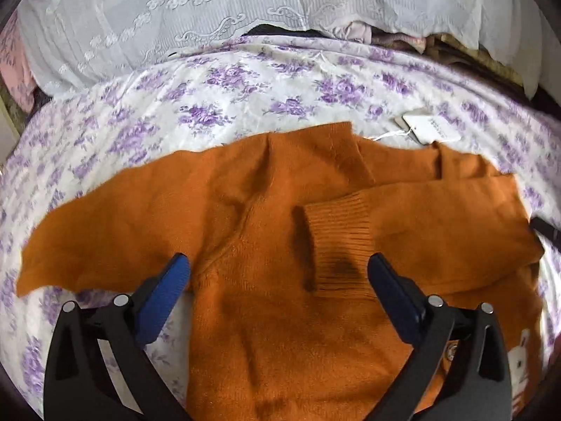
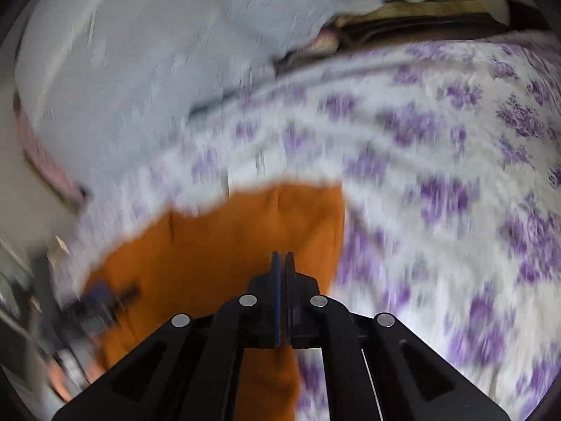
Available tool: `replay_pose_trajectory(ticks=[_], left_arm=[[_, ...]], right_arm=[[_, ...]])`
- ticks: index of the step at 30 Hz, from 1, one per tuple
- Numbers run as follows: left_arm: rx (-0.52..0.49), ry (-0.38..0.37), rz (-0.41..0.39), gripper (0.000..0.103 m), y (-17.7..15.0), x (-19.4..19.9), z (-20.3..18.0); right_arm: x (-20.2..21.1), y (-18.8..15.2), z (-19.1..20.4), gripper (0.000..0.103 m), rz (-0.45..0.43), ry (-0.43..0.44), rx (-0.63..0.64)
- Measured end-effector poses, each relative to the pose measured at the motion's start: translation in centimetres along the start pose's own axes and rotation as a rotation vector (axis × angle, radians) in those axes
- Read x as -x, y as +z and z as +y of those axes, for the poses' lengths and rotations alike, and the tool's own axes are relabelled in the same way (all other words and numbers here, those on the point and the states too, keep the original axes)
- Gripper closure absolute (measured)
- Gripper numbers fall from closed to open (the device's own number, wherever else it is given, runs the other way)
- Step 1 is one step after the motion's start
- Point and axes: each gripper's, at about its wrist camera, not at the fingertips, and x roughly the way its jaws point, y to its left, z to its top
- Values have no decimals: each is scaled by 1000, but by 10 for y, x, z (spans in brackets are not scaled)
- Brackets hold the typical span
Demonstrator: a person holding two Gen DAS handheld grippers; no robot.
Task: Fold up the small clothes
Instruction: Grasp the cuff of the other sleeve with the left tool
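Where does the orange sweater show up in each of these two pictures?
Left wrist view: the orange sweater fills the lower middle, spread flat, one sleeve folded across it.
Right wrist view: the sweater sits lower left of centre, blurred.
Shared landmark: the purple-flowered bedsheet under it.

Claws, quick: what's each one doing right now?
Left claw: open, empty, above the sweater.
Right claw: closed; hold on sweater unclear.
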Motion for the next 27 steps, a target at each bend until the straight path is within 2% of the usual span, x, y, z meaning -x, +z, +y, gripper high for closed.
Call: replay_pose_trajectory(ticks=[1,3,6,7,10,12,13,14,16,20,24,27], left_arm=[[-15,21,24,4,-1,-7,-3],[6,-7,48,4,-2,-17,0],[46,-54,71,4,1,-13,12],[59,-68,73,4,0,-10,15],[107,-112,86,4,5,2,34],[153,-120,88,4,2,9,51],[187,-131,91,4,0,12,64],[214,-140,94,4,-4,15,74],[281,-163,101,4,-13,22,101],[473,-191,72,4,-38,36,173],[721,-267,48,5,-57,28,234],[809,-307,38,7,-62,18,255]], right_arm=[[-11,-11,-1,102,42,-42,16],[-12,-20,-5,103,10,-34,12],[-6,-13,-3,101,10,-59,-10],[-2,-9,3,96,-7,-57,-10],[5,4,20,95,-35,-19,20],[-5,10,30,74,-22,-33,35],[-18,8,31,64,23,-52,34],[-34,5,28,64,66,-59,29],[-31,-5,27,66,1,-62,56],[8,-9,25,66,-111,-39,23],[29,-22,13,65,-146,-25,-32],[34,-32,3,65,-153,-28,-74]])
